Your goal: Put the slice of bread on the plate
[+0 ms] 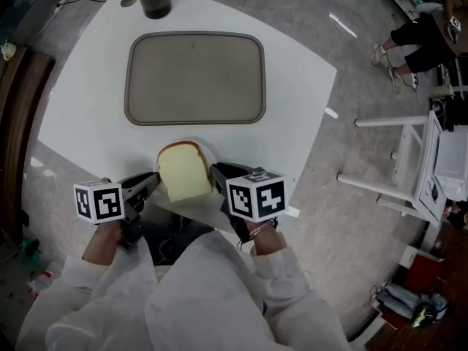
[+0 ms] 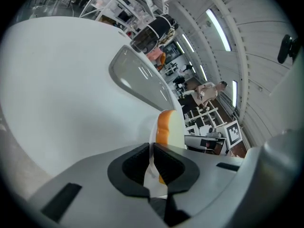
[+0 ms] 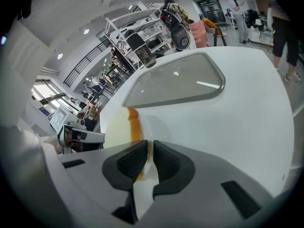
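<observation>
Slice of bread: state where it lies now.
In the head view the slice of bread lies on the white plate at the table's near edge, between the left gripper and right gripper, nearer than the grey tray.

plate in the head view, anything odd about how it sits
Nothing spilled or damaged. The plate is at the near edge of the table with the bread slice on it, the left gripper and right gripper pinching its rim from opposite sides.
</observation>
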Motion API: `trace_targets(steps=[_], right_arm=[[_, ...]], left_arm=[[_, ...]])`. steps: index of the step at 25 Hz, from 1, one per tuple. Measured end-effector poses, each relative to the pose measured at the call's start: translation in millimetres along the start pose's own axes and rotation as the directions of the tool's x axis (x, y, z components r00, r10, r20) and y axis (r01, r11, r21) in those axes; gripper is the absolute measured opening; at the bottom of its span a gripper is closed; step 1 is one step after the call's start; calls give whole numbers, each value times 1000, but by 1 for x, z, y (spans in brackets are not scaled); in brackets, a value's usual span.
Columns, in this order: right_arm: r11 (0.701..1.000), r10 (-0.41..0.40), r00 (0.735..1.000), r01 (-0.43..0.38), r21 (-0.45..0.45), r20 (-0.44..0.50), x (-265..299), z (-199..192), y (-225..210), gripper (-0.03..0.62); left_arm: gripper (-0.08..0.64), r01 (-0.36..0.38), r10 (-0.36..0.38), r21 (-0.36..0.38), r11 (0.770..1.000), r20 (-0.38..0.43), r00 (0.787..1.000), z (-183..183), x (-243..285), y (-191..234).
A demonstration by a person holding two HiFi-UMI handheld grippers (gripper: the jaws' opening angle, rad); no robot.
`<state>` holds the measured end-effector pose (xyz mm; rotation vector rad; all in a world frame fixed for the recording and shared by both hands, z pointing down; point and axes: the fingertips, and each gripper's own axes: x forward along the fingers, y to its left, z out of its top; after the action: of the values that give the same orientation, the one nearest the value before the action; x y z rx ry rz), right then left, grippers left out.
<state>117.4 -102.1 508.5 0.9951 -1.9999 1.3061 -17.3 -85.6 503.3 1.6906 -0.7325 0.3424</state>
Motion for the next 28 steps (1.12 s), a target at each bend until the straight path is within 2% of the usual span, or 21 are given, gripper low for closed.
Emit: trace_targets(steps=[12,20,24,28], right_arm=[[996,-11,999,7,84,38,25,113,-5,46],[992,-33,998,26,120,57,38,182,-34,46],[990,-37,997,28,139,63,56,216,-64,46],[987,-77,997,72,147,27,68,225,-83,48]], left_arm=[[34,43,-42,88,995,-19,999,127,10,7],[31,115,-115,50,992,-10,993,200,39,4],[31,107,-107,29,994,-1,994,239,73,15],[32,71,-70,48,996,-25,997,249,92,21]])
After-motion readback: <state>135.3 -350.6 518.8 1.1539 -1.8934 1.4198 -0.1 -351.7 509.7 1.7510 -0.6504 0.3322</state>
